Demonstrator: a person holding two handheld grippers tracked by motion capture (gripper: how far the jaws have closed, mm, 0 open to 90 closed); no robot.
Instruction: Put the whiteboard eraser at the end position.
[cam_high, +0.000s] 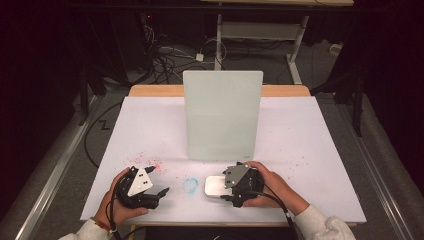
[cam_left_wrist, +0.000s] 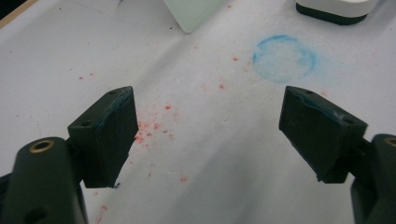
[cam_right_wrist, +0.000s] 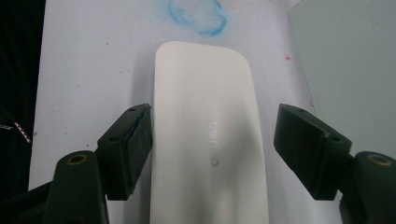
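So we're looking down at a table (cam_high: 310, 150) covered in a white sheet, with a pale frosted board (cam_high: 222, 115) standing upright in the middle of it. Our left gripper (cam_high: 161, 192) sits low on the near left of the sheet, held in the left hand (cam_high: 117, 207), and in the left gripper view its jaws are spread wide with nothing between them, just bare sheet with a scatter of red specks (cam_left_wrist: 149, 128) underneath. Ahead of it in that view there's a smudgy blue ring (cam_left_wrist: 284, 58) drawn on the sheet, and past that the edge of a white eraser-like block (cam_left_wrist: 334, 9) with a dark underside. In the high view that block (cam_high: 215, 186) lies flat on the sheet just to the right of the blue ring (cam_high: 190, 185), in front of the board. The right gripper (cam_high: 226, 195), gripped by the right hand (cam_high: 272, 187), is right on top of the block's right end. In the right gripper view the block (cam_right_wrist: 205, 116) runs lengthwise between the two jaws: the left-hand pad looks to be touching or almost touching its side, while the other pad stands clearly off it with a gap, so we'd call the claw spread around the block, not pinching it. Faint grey lettering shows on the block's top but we can't read it. The board's corner (cam_right_wrist: 350, 70) shows at upper right there.
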